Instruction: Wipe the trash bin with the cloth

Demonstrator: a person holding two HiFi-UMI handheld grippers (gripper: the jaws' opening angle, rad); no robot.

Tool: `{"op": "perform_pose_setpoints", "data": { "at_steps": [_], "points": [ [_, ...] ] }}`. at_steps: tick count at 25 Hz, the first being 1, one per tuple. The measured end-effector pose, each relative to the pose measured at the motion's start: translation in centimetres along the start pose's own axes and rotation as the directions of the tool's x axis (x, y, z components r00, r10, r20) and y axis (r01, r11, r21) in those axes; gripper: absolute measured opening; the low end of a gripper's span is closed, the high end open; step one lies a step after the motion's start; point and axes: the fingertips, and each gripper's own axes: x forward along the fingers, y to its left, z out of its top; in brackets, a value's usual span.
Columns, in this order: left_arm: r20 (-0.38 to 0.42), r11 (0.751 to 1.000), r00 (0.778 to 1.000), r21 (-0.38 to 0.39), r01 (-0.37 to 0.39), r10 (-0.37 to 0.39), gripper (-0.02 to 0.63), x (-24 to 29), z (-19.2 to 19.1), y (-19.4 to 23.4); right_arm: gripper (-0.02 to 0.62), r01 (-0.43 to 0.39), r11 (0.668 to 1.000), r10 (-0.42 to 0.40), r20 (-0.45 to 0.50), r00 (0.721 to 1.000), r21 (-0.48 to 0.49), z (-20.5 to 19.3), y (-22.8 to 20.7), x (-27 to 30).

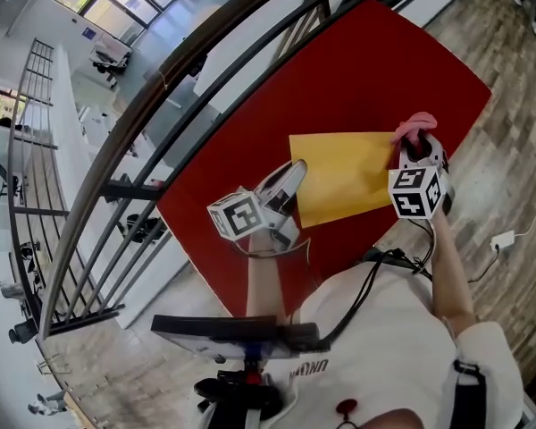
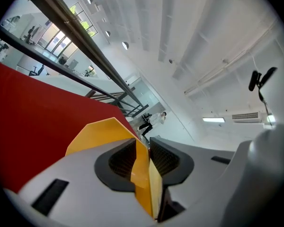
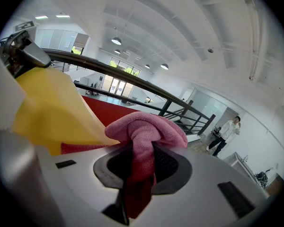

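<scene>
A yellow trash bin lies on its side on the red table. My left gripper is at the bin's left end. In the left gripper view the bin's thin yellow wall fills the gap between the pads, and the left gripper is shut on it. My right gripper is at the bin's right end, shut on a bunched pink cloth. In the right gripper view the cloth bulges out over the right gripper, with the yellow bin close at its left.
A dark metal railing curves along the table's far and left sides, with a drop to a lower floor beyond it. Wooden floor lies to the right, with a white plug and cable on it. A person stands far off.
</scene>
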Motion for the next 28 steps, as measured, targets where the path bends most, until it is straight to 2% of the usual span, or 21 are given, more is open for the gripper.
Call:
{"op": "perform_pose_setpoints", "data": {
  "at_steps": [3, 7, 11, 15, 18, 22, 25, 28],
  "points": [
    [0.027, 0.999, 0.999, 0.036, 0.020, -0.021, 0.092, 0.0, 0.2, -0.6, 0.091, 0.005, 1.000, -0.005, -0.008, 1.000, -0.001, -0.1, -0.1, -0.1],
    [0.040, 0.987, 0.997, 0.148, 0.054, -0.061, 0.094, -0.8, 0.0, -0.9, 0.091, -0.008, 1.000, 0.008, -0.010, 1.000, 0.000, 0.2, -0.1, -0.2],
    [-0.033, 0.981, 0.999, 0.188, 0.041, -0.036, 0.092, -2.1, -1.1, -0.7, 0.091, -0.037, 0.999, 0.037, 0.023, 0.999, 0.012, 1.5, 0.1, -0.9],
    [-0.088, 0.983, 0.996, 0.183, 0.012, 0.004, 0.084, -3.4, -2.3, -0.5, 0.091, -0.073, 0.997, 0.072, 0.125, 0.990, 0.010, 5.7, 1.0, -2.4],
    [-0.092, 0.985, 0.996, 0.175, -0.001, 0.017, 0.081, -4.0, -2.9, -0.4, 0.091, -0.132, 0.991, 0.132, 0.217, 0.967, -0.019, 9.7, 3.1, -4.0],
    [-0.090, 0.986, 0.996, 0.164, 0.001, 0.014, 0.077, -4.1, -3.2, -0.6, 0.091, -0.251, 0.964, 0.266, 0.302, 0.916, -0.087, 14.4, 7.6, -6.2],
    [-0.110, 0.985, 0.994, 0.170, 0.006, 0.013, 0.077, -4.3, -3.4, -0.7, 0.091, -0.326, 0.931, 0.363, 0.323, 0.874, -0.162, 16.5, 11.6, -7.1],
    [-0.120, 0.985, 0.993, 0.175, 0.009, 0.012, 0.077, -4.4, -3.7, -0.7, 0.091, -0.369, 0.895, 0.434, 0.299, 0.850, -0.249, 17.1, 15.7, -6.8]
  ]
}}
